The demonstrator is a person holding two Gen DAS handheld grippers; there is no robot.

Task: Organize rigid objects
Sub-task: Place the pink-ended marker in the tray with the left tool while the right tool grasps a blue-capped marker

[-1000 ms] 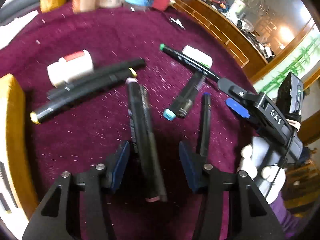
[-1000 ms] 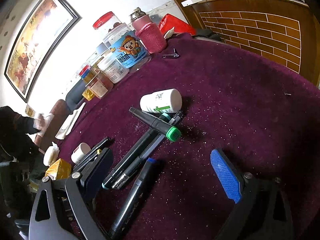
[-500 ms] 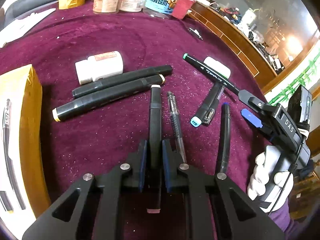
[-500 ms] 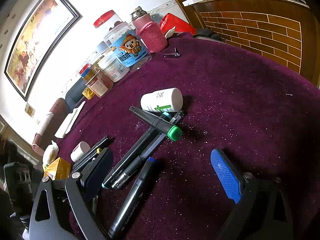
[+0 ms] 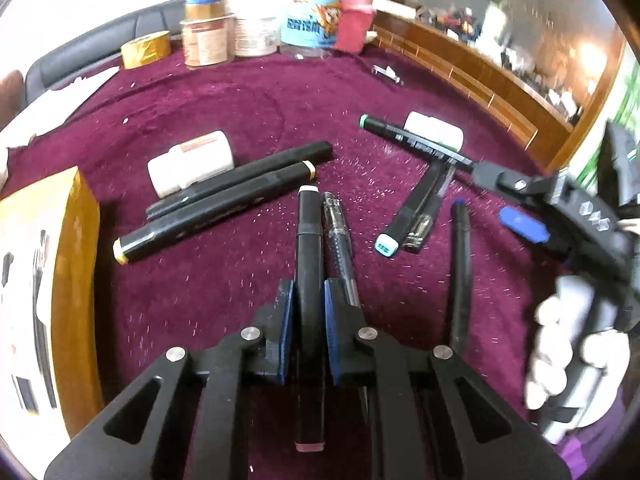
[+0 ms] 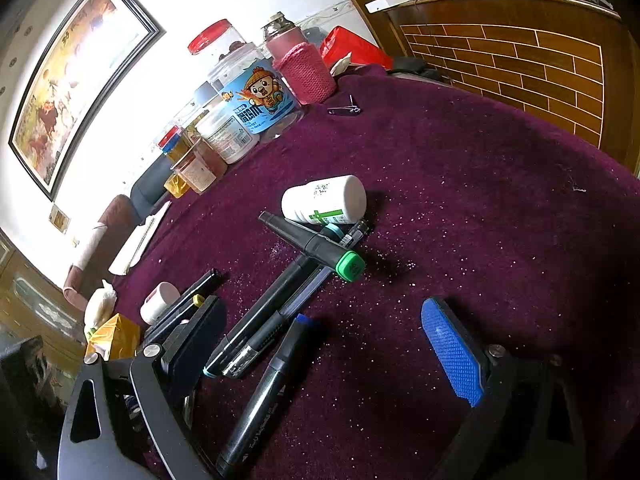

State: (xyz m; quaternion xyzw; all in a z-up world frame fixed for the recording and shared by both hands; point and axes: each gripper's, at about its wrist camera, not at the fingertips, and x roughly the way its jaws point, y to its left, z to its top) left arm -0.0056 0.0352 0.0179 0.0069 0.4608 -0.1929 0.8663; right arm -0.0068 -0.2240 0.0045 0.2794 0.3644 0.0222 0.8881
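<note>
My left gripper [image 5: 309,300] is shut on a black marker [image 5: 309,232] with a pale far cap and a pink near end, gripped at mid-length. A clear pen [image 5: 338,232] lies on the purple cloth just right of it. Farther left lie two black markers [image 5: 212,208] and a white bottle [image 5: 190,162]. My right gripper [image 6: 324,344] stands open and low over the cloth, with the tip of a blue-capped marker [image 6: 272,376] between its fingers, untouched. Beyond it a green-capped marker [image 6: 320,246] rests across other pens beside a second white bottle [image 6: 324,200].
Jars and a pink-sleeved flask [image 6: 304,72] crowd the table's far edge, with a tape roll [image 5: 146,48] and a nail clipper [image 6: 344,110] nearby. A yellow box [image 5: 76,280] sits at the left. A wooden rail [image 5: 480,76] borders the right side.
The left jaws have closed from wide open onto the black marker, and the left view has tilted up toward the jars. The right gripper has not moved.
</note>
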